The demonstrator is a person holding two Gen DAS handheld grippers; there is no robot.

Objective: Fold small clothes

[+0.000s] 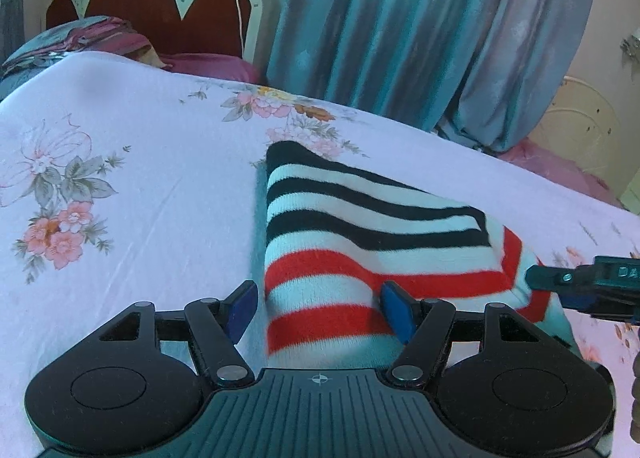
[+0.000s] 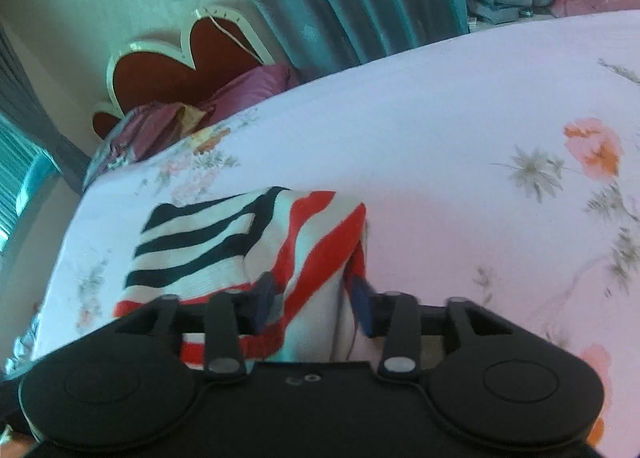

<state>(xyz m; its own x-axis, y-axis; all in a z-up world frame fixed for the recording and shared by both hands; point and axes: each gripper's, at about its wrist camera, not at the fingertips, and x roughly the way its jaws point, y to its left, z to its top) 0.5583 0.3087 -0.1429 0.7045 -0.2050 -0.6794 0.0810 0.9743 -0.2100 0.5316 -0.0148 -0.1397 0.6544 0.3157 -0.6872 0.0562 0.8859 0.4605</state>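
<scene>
A: What is taking up most of the picture?

B: The bed (image 1: pixel 168 162), with its white flowered sheet, is filling both views. A teal curtain (image 1: pixel 400 26) is hanging behind it, and a red scalloped headboard (image 1: pixel 160 10) is standing at the far end, partly covered by crumpled purple bedding (image 2: pixel 240 90).

A: And the garment?

B: The striped knit garment (image 1: pixel 360 230) is lying folded on the sheet, near the close edge of the bed. In the left view its long axis is running away from the camera, the navy-striped end pointing toward the curtain and the red-striped end coming toward the claw. Its near edge is disappearing behind the gripper bodies, so how far it reaches is hard to tell.

A: How are the claws sitting?

B: Both are tilting downward over the bed. The left gripper (image 1: pixel 318 308) is standing fairly wide, the near-left part of the garment lying between its blue pads (image 1: pixel 394 308), which are not pressing it. The right gripper (image 2: pixel 314 300) is sitting at the garment's right side, jaws partly apart, with a raised red-and-white fold between them. Blur is hiding whether those pads are gripping the cloth, so I cannot tell.
</scene>
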